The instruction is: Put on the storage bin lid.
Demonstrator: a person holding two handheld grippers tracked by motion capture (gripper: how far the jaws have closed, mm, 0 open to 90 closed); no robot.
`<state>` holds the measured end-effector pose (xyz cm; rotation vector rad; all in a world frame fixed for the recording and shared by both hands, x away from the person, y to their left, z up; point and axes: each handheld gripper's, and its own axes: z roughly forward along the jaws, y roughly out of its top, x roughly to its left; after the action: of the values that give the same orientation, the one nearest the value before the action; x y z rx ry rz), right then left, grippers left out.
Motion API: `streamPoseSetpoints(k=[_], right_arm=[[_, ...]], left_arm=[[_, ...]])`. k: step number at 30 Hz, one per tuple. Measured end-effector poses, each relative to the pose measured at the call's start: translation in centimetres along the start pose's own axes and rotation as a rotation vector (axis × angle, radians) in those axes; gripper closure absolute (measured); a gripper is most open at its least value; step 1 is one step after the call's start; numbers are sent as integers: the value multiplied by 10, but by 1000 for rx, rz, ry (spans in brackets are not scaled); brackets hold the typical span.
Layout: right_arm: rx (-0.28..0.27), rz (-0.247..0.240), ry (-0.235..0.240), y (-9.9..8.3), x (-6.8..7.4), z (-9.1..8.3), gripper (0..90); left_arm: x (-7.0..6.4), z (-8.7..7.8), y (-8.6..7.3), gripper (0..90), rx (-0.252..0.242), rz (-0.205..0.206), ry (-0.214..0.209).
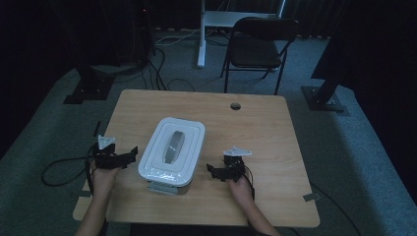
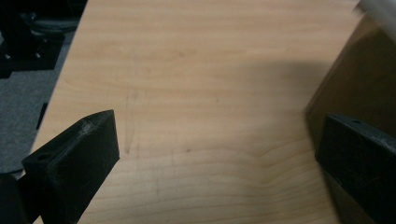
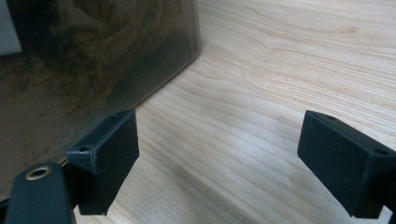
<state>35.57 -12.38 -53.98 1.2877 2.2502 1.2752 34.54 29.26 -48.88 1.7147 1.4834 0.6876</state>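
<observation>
At the near edge of the table (image 1: 275,196), the person's two hands hold the grippers low on either side of a lidded container (image 1: 172,153). The left gripper (image 1: 129,156) sits just beside the container's left wall with its jaws spread wide and nothing between them; the left gripper view has bare wood between the jaws and the dark wall (image 2: 359,84) at the right. The right gripper (image 1: 212,171) is likewise spread and empty, near the container's right side, whose smoky clear wall (image 3: 93,70) stands just past one jaw. The white lid (image 1: 183,129) with its grey centre handle looks fully seated. Judging from this, nothing has been grasped yet: gripping or opening the container is all left to do. Farther off, a folding chair (image 1: 258,44) stands beyond the table.
</observation>
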Motion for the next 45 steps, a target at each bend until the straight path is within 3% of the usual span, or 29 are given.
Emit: streamPoseSetpoints(k=[4,8,13,15,19,24,27,32,40,45], right_arm=[[0,3,-2,1,0,0,121],[0,3,-2,1,0,0,121],[-4,5,6,2,1,0,121],[-1,3,6,2,1,0,121],[-7,4,9,3,1,-2,121],[-6,1,15,4,2,-4,121],[-11,-3,13,3,2,-5,121],[-7,-2,-2,2,-2,-8,123],[-20,20,-12,0,-17,-22,123],[-20,34,-20,-3,-26,-29,123]], left_arm=[[0,12,-8,3,28,4,3],[-9,23,-15,3,66,53,-10],[-28,37,-19,3,95,87,-64],[-29,38,-19,4,87,64,-81],[-33,38,-21,4,84,56,-106],[-45,36,-22,4,81,87,-131],[-60,36,-21,4,81,125,-139],[-73,41,-19,4,84,128,-158],[-92,50,-11,4,97,174,-168],[-101,56,-9,4,98,175,-188]])
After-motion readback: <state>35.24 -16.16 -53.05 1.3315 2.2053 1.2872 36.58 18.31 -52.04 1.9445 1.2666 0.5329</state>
